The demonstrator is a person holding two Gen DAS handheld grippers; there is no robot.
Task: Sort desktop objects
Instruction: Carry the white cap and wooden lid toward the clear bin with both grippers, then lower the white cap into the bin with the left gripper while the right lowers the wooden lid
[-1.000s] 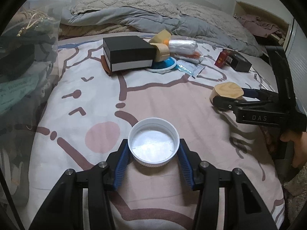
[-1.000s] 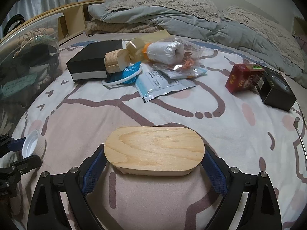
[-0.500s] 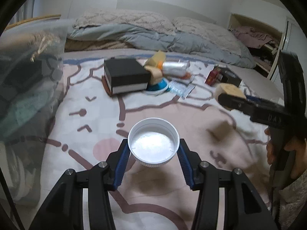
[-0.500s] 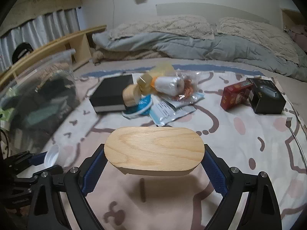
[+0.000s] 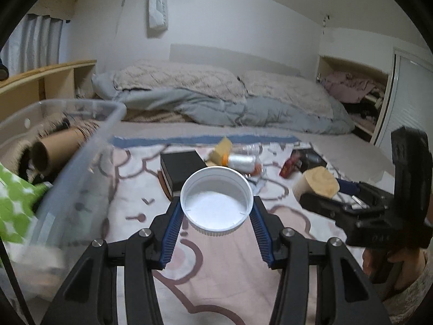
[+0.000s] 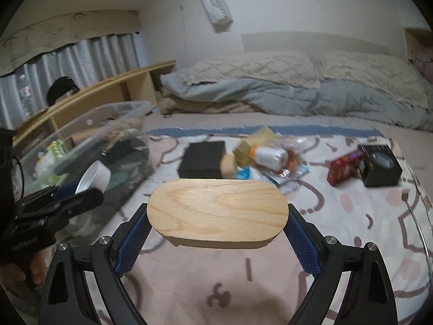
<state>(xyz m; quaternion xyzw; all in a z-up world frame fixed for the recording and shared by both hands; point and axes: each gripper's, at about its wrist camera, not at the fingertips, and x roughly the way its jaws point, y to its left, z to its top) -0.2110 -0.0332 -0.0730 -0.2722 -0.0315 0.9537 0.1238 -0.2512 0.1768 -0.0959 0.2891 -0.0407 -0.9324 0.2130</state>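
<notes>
My left gripper (image 5: 216, 211) is shut on a white plastic lid (image 5: 216, 201), open side up, held in the air above the bed. The lid also shows in the right wrist view (image 6: 93, 178), beside the clear storage bin (image 6: 81, 140). My right gripper (image 6: 217, 218) is shut on an oval wooden block (image 6: 217, 211), lifted above the patterned bedspread (image 6: 351, 230). The block also shows in the left wrist view (image 5: 319, 184), to the right of the lid. The clear bin (image 5: 81, 157) stands at the left, partly filled.
On the bedspread lie a black box (image 6: 204, 159), a pile with a white roll and packets (image 6: 268, 157), a red box (image 6: 342, 166) and a small black box (image 6: 380, 165). Pillows and a grey duvet (image 6: 270, 92) lie behind. A wooden shelf (image 6: 108, 94) runs at the left.
Both grippers have risen higher above the bed with their objects still held. The left gripper with the lid has come nearer the clear bin.
</notes>
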